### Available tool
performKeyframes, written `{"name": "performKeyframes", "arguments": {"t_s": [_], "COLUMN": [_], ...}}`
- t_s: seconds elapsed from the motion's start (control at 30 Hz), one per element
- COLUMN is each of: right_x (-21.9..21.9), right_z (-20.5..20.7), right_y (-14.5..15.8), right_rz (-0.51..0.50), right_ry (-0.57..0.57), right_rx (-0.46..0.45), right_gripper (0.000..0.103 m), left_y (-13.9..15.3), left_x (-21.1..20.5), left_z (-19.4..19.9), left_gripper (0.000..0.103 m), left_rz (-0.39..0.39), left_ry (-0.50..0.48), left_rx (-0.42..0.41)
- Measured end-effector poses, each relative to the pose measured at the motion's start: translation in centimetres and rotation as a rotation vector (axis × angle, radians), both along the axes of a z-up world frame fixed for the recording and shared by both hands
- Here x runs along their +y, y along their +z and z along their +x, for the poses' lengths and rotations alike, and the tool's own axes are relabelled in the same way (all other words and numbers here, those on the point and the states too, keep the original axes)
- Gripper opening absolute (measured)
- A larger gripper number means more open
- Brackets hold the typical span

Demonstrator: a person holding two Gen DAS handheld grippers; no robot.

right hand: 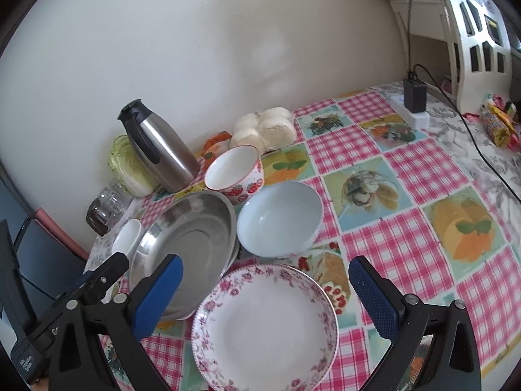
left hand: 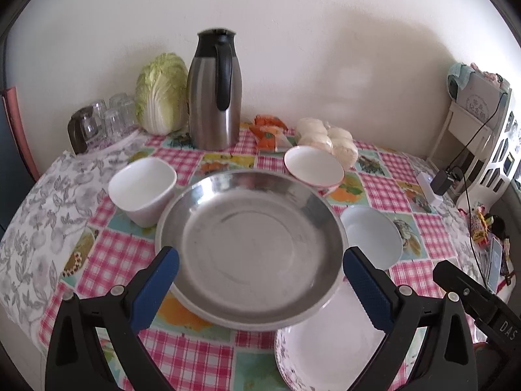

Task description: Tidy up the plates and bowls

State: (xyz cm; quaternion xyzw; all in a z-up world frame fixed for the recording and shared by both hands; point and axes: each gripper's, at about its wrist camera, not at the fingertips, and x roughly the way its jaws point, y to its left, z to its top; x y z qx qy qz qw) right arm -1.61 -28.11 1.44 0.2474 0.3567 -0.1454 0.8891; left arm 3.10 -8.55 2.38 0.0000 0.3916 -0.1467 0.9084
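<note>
both claws spread wide and empty: left claw (left hand: pixel 260 280) hangs over the steel plate (left hand: pixel 249 247), right claw (right hand: pixel 267 290) over the floral plate (right hand: pixel 265 322). on the checked worktop (right hand: pixel 407 202) the steel plate sits on a white plate beneath it; blue bowl (right hand: pixel 280 218), strawberry bowl (right hand: pixel 234 171) and white cup (left hand: pixel 141 189) stand close around. risk: the shallow, slick steel rim may slip from the pads, or a lift may knock the crowded neighbours or the other claw.
</note>
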Motion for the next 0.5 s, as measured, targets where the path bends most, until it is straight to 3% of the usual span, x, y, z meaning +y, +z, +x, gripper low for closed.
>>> {"name": "performKeyframes", "arguments": {"t_s": [0.27,0.5], "right_x": [-0.9,-1.3], "right_z": [-0.7,-0.3], "right_y": [-1.6,-3.8], "right_rz": [0.038,0.091], "right_ry": [-0.024,-0.018], "right_rx": [0.081,0.181], "right_gripper": [0.103,0.103], "left_y": [-1.2,-2.7], "left_x": [0.6,-0.6], "left_z": [-0.1,-0.7], "left_gripper": [0.101,0.101], "left_rz": [-0.113,-0.047], "left_ry": [0.0,-0.03], "left_rx": [0.183,0.287]}}
